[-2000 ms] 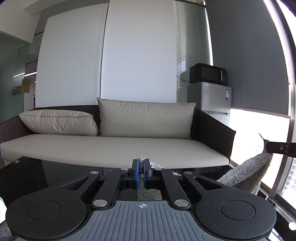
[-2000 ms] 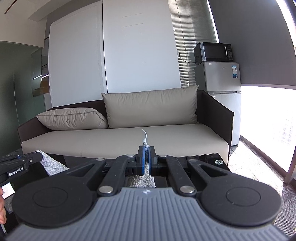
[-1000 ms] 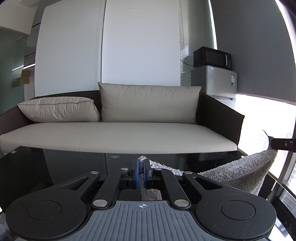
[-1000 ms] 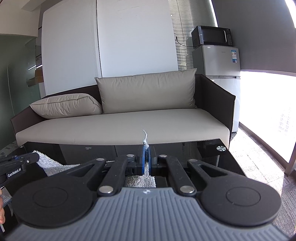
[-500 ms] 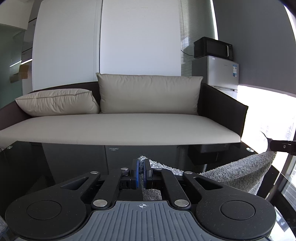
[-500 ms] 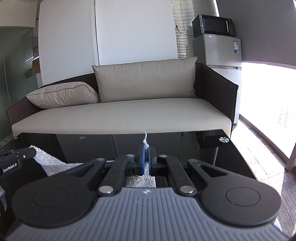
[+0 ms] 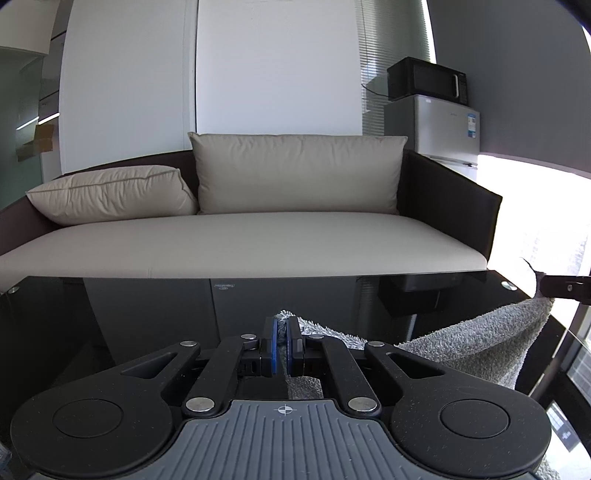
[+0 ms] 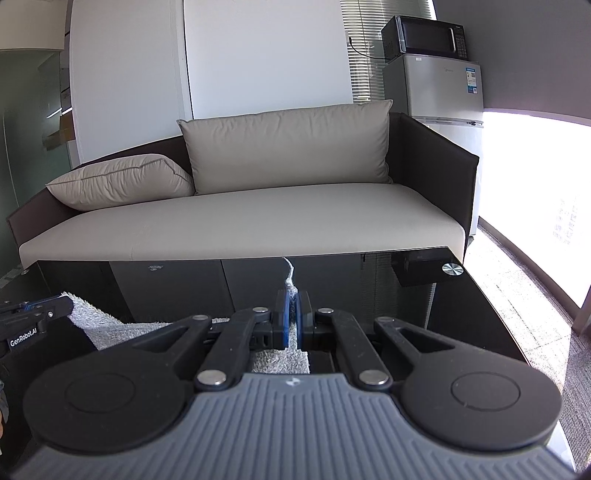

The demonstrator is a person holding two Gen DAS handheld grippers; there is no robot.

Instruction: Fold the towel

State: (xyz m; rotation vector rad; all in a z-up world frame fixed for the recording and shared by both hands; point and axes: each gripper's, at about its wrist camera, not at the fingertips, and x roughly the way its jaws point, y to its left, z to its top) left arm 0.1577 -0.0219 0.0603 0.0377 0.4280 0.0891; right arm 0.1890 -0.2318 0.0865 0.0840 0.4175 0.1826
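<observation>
Surroundings: black glass table (image 7: pixel 147 306) under both grippers, glossy, reflecting the room. Behind its far edge a sofa (image 7: pixel 258 236) with beige seat and dark frame; one flat pillow (image 7: pixel 110 194) at its left end, one large back cushion (image 7: pixel 299 173) upright against the backrest. To the right of the sofa a small silver fridge (image 8: pixel 434 88) with a black microwave (image 8: pixel 424 35) on top, doors of both shut, contents not visible. White wall panels and window blinds behind; bright window at far right. Small round metal fitting (image 8: pixel 452 269) near the table's far right corner.

Left gripper (image 7: pixel 282 345): blue pads pressed together on a corner of the grey towel (image 7: pixel 461 347). From there the towel runs rightward as a sagging span above the table toward the other gripper's tip, seen at the right edge of the left wrist view.

Right gripper (image 8: pixel 291 317): jaws closed on the opposite towel corner; a thin tuft of fabric sticks up past the pads. In the right wrist view the towel shows pale, passing below the fingers and out to the left gripper at lower left.

Nothing stands between the grippers and the table surface except the towel itself.
</observation>
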